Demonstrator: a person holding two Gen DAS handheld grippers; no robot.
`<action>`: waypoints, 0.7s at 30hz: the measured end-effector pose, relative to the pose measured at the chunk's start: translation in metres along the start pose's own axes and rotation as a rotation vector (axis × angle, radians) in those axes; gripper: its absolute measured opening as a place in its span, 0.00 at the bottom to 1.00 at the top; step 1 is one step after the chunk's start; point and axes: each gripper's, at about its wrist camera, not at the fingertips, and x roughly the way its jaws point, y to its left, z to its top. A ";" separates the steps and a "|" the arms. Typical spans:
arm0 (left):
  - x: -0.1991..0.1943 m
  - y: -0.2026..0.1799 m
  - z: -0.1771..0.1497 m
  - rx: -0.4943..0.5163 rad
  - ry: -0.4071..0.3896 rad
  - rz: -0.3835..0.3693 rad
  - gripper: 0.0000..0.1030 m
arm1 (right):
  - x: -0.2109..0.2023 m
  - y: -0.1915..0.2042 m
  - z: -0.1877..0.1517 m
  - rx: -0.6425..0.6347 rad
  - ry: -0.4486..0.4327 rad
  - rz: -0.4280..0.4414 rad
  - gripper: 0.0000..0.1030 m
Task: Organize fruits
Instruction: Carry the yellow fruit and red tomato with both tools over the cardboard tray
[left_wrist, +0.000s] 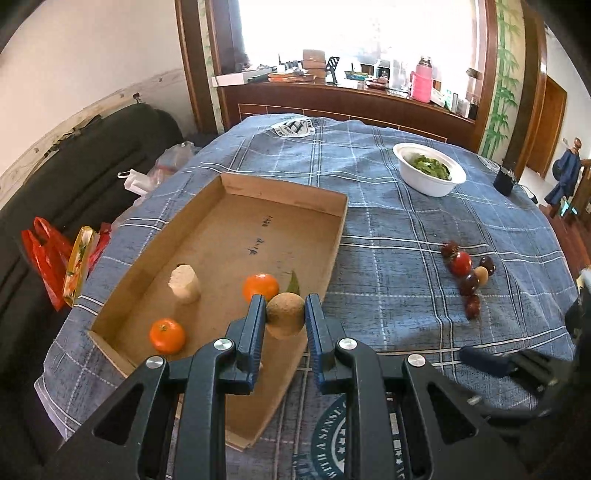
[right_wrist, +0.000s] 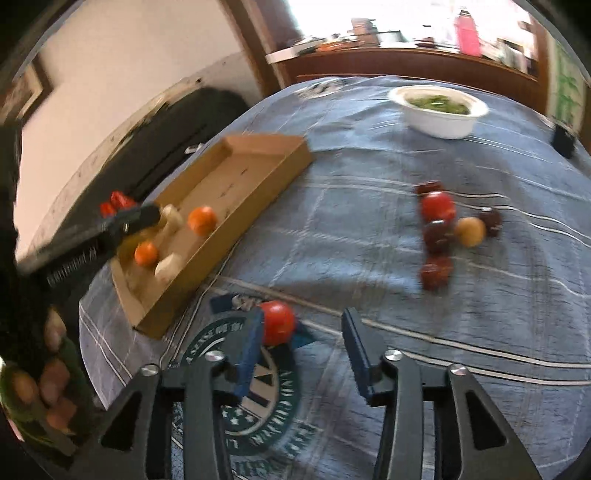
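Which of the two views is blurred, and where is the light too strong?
Right wrist view: motion blur smears the cardboard tray, the fruit cluster and the white bowl. Left wrist view: sharp; only the window is burnt out to white. Both views bend straight edges, as a fisheye does.

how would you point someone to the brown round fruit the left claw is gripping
Start at the blue plaid tablecloth and find the shallow cardboard tray on its left side. At the tray's near right edge, the left claw is shut on a brown round fruit. Its dull, rough tan skin sets it apart from the two glossy oranges and the pale bitten piece lying in the tray.
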 end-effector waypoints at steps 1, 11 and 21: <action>-0.001 0.002 0.000 -0.002 -0.002 0.001 0.19 | 0.005 0.005 -0.001 -0.014 0.010 -0.003 0.48; 0.002 0.013 -0.003 -0.016 0.006 0.004 0.19 | 0.039 0.025 -0.006 -0.084 0.053 -0.058 0.35; 0.000 0.020 -0.002 -0.022 -0.004 0.016 0.19 | 0.019 0.029 0.003 -0.076 0.000 -0.053 0.35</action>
